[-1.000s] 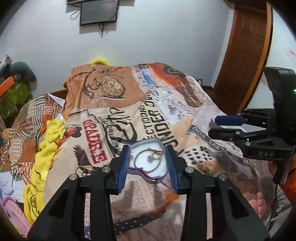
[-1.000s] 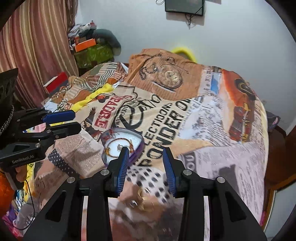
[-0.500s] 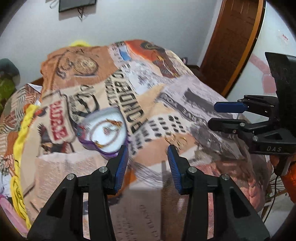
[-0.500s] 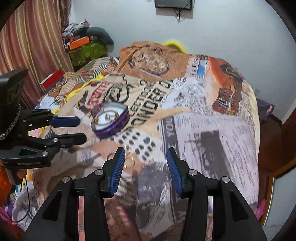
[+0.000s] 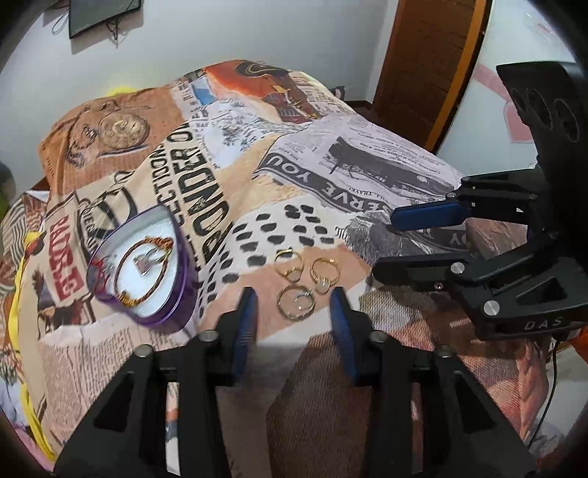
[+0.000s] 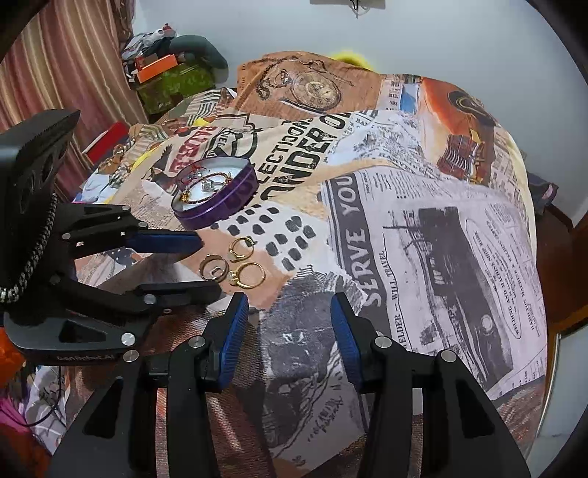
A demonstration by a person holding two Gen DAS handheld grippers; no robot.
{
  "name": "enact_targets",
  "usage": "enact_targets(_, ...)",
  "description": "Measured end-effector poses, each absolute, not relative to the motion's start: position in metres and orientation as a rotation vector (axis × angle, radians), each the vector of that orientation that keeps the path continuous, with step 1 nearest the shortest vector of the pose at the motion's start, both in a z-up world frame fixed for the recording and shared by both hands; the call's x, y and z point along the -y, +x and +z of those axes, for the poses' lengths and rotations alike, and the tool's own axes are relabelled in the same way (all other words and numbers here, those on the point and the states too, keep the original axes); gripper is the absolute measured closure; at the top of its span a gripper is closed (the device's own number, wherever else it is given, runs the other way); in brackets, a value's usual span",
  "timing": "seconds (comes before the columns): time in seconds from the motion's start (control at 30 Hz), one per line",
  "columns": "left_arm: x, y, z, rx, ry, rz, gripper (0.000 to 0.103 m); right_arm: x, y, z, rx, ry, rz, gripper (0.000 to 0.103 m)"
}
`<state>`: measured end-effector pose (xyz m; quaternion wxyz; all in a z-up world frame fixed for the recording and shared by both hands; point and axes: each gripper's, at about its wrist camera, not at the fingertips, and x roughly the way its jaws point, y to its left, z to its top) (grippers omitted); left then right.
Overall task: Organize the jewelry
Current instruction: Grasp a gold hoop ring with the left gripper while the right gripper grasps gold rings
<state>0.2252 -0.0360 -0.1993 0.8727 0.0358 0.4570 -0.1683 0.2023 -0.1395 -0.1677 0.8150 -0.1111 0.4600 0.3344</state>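
Three gold rings [image 5: 303, 281] lie clustered on the bed [image 5: 367, 154], right of the purple heart-shaped box [image 5: 141, 270] already holding a bracelet. Left gripper [image 5: 294, 316] wide, straddling the nearest ring, presumably to pick it. Right gripper [image 6: 288, 334] wide, empty, waiting nearby.

TV [image 5: 103, 14] cut off, ring [image 5: 296, 302] stones unclear

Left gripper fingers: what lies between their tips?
The nearest ring lies on the bedspread just ahead of the open left gripper, per left wrist view.
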Motion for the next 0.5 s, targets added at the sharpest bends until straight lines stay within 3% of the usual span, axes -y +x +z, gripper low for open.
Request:
enact_targets(0.1,0.037,0.226,-0.201,-0.951,0.084,-0.358,0.082,0.141,0.203,-0.169,-0.994,-0.223,0.729,0.06)
enact_targets(0.5,0.008,0.216,-0.186,-0.904,-0.014,-0.336,0.082,0.112,0.203,-0.175,-0.981,-0.292,0.793,0.06)
